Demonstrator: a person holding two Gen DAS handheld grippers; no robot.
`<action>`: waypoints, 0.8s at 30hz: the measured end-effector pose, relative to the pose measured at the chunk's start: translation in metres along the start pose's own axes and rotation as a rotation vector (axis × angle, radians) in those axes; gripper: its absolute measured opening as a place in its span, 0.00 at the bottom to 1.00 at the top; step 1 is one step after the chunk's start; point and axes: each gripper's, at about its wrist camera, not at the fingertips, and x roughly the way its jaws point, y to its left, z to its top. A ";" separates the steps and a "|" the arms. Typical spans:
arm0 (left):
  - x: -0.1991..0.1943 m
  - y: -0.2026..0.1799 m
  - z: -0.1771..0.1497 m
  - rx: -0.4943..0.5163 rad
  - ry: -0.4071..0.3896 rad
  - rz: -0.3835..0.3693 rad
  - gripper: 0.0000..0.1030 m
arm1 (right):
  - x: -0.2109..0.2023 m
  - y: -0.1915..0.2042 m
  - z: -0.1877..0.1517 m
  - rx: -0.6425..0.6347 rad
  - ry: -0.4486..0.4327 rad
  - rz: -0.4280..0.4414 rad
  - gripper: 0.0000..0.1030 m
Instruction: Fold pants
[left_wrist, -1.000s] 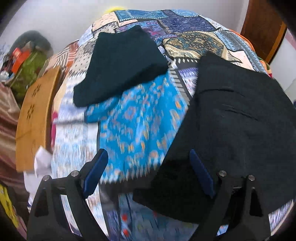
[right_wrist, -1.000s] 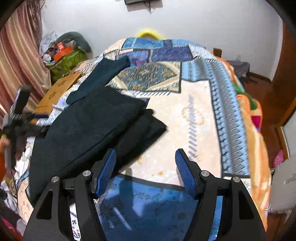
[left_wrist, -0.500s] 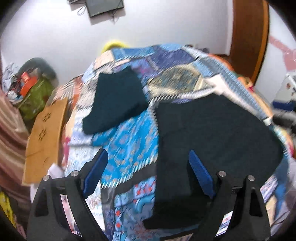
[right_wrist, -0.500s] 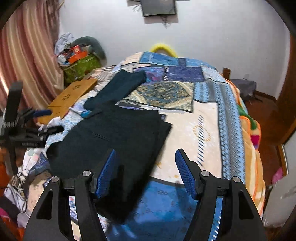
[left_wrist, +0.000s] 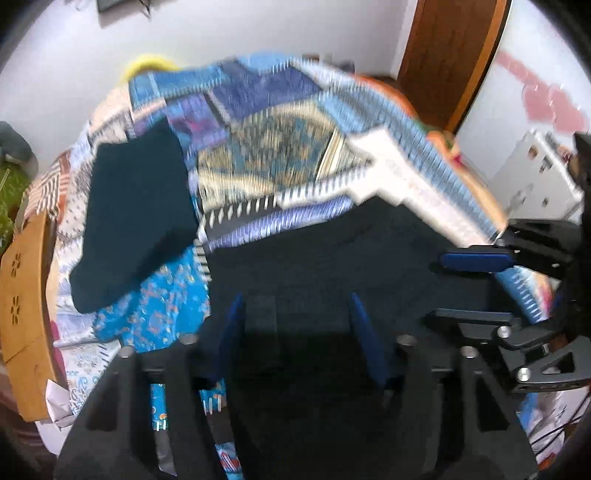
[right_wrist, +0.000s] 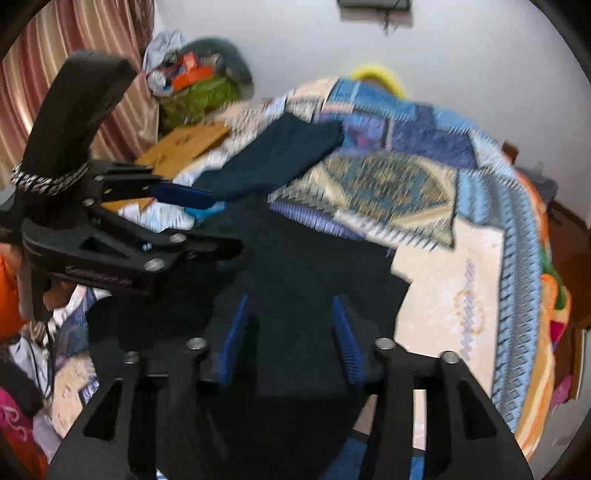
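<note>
Both views are motion-blurred, yet the left gripper (left_wrist: 295, 332) and the right gripper (right_wrist: 288, 332) each show blue-padded fingers spread apart over the black pants (left_wrist: 332, 266), which lie flat on the near part of the patchwork bedspread (left_wrist: 273, 158). Beyond the pants, toward the white wall, a separate folded dark garment (left_wrist: 136, 214) rests on the bedspread.

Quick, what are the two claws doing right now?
Left claw: open, over the black pants, holding nothing.
Right claw: open, over the same pants, holding nothing.
</note>
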 end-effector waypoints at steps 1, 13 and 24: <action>0.008 -0.002 -0.005 0.024 -0.009 0.027 0.56 | 0.008 -0.001 -0.005 -0.005 0.022 0.000 0.34; -0.019 -0.012 -0.046 0.111 -0.058 0.149 0.57 | -0.020 0.007 -0.035 -0.022 0.030 -0.041 0.34; -0.057 -0.002 -0.104 0.077 -0.113 0.248 0.71 | -0.057 0.006 -0.071 0.040 -0.019 -0.122 0.34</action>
